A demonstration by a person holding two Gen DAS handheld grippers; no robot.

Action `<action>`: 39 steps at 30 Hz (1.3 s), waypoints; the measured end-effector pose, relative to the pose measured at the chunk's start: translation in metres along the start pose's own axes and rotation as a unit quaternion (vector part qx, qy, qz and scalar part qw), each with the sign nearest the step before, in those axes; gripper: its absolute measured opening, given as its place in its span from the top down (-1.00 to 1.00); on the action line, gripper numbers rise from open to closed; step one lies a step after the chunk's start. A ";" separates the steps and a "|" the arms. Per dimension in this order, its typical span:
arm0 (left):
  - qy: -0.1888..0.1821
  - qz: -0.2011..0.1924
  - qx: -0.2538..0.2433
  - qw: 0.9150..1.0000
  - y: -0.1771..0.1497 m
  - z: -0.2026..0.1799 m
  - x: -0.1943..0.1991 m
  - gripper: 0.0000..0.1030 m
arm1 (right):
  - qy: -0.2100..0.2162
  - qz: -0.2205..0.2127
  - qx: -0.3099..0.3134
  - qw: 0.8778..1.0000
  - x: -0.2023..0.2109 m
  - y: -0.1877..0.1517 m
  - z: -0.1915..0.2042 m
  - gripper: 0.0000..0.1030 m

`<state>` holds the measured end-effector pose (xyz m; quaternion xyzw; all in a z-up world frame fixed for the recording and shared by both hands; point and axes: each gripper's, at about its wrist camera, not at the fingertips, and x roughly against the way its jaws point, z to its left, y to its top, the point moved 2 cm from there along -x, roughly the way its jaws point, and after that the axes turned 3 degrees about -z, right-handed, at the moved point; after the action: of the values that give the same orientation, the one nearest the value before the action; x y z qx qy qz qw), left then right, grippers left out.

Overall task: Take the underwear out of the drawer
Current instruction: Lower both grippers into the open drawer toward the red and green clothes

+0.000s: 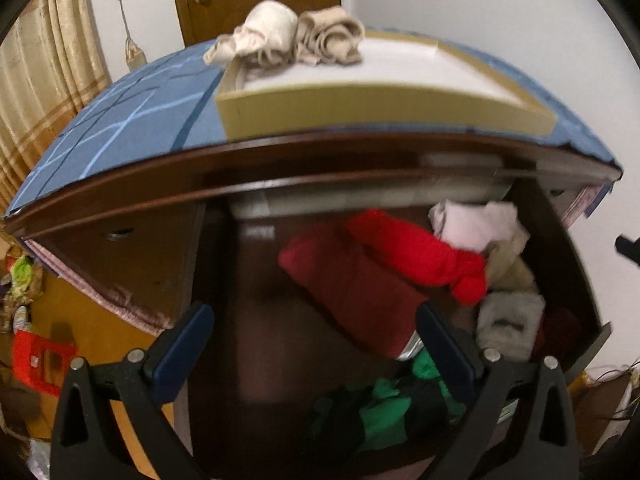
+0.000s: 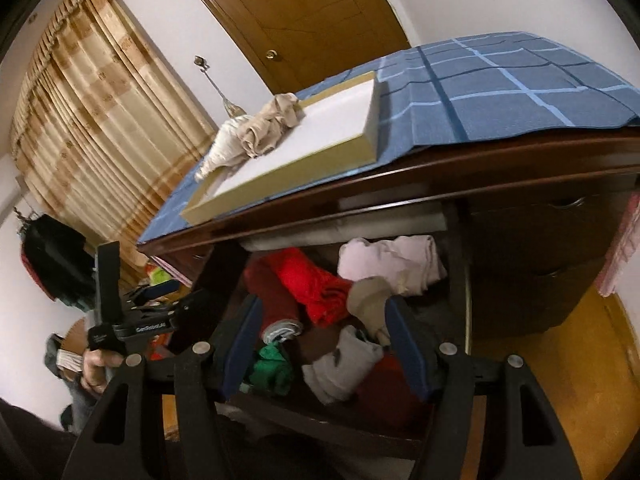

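both grippers, left and right, hang spread and empty over the open dark wooden drawer; rolled bright red underwear lies inside among other rolled garments.

Blue cloth with pale grid lines covers the dark brown desk. Mustard-edged white tray carries beige rolls. In the drawer: bright red, maroon, pale pink, grey, green. Golden striped curtain.
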<state>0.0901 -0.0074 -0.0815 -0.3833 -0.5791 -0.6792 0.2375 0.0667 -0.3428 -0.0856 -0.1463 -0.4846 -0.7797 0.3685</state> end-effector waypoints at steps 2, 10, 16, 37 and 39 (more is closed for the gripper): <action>0.009 0.012 -0.008 1.000 -0.006 -0.002 -0.003 -0.99 | -0.003 0.007 0.013 1.000 -0.009 -0.003 0.005 -0.28; -0.008 0.046 0.015 0.999 -0.012 0.000 -0.018 -0.99 | 0.000 0.050 0.055 0.997 -0.048 -0.011 0.030 -0.28; -0.008 0.086 0.035 0.996 -0.016 -0.001 -0.035 -0.89 | -0.021 0.077 0.094 0.992 -0.072 -0.010 0.042 -0.28; -0.034 0.147 -0.204 0.967 -0.036 -0.022 -0.040 -0.89 | 0.031 0.165 0.065 0.984 -0.096 -0.022 0.029 -0.27; -0.040 0.153 -0.197 0.968 -0.036 -0.020 -0.041 -0.89 | 0.044 0.182 0.070 0.980 -0.103 -0.025 0.037 -0.27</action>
<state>0.0820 -0.0237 -0.1366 -0.5333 -0.3775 -0.7195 0.2353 0.1151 -0.2601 -0.1441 -0.1715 -0.4863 -0.6694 0.5347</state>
